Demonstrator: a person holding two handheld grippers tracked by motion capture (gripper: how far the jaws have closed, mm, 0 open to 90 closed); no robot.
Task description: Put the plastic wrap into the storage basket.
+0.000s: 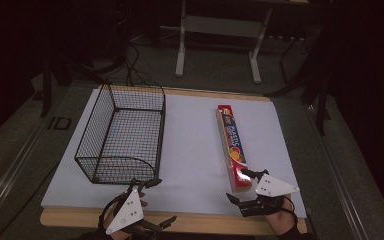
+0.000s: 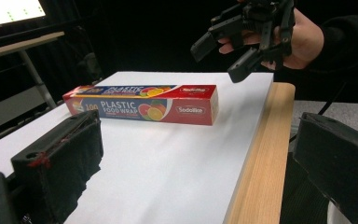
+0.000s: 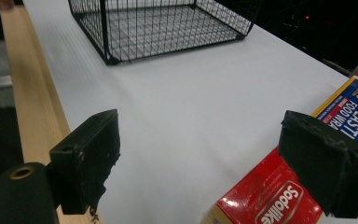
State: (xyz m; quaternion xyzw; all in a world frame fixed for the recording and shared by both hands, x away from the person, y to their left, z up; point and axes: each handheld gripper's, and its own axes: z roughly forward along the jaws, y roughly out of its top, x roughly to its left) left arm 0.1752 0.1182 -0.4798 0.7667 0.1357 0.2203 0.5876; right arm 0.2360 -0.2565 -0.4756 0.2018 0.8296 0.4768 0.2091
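Observation:
A long red and blue plastic wrap box (image 1: pixel 231 145) lies lengthwise on the white table top (image 1: pixel 195 150), right of the middle. My right gripper (image 1: pixel 240 186) stands open at the box's near end, one jaw beside the box's right edge, the other over bare table. In the right gripper view the box (image 3: pixel 265 200) pokes in next to the right jaw of that gripper (image 3: pixel 207 163), untouched. My left gripper (image 1: pixel 160 201) is open at the front edge, just before the wire basket (image 1: pixel 122 132). The left gripper (image 2: pixel 198 163) looks across at the box (image 2: pixel 144 105) and the right gripper (image 2: pixel 242 42).
The black wire basket (image 3: pixel 158 28) stands empty at the table's left. A wooden rim (image 1: pixel 195 222) runs along the front edge. Behind the table are white stand legs (image 1: pixel 220 30) and cables (image 1: pixel 135 70) on the floor.

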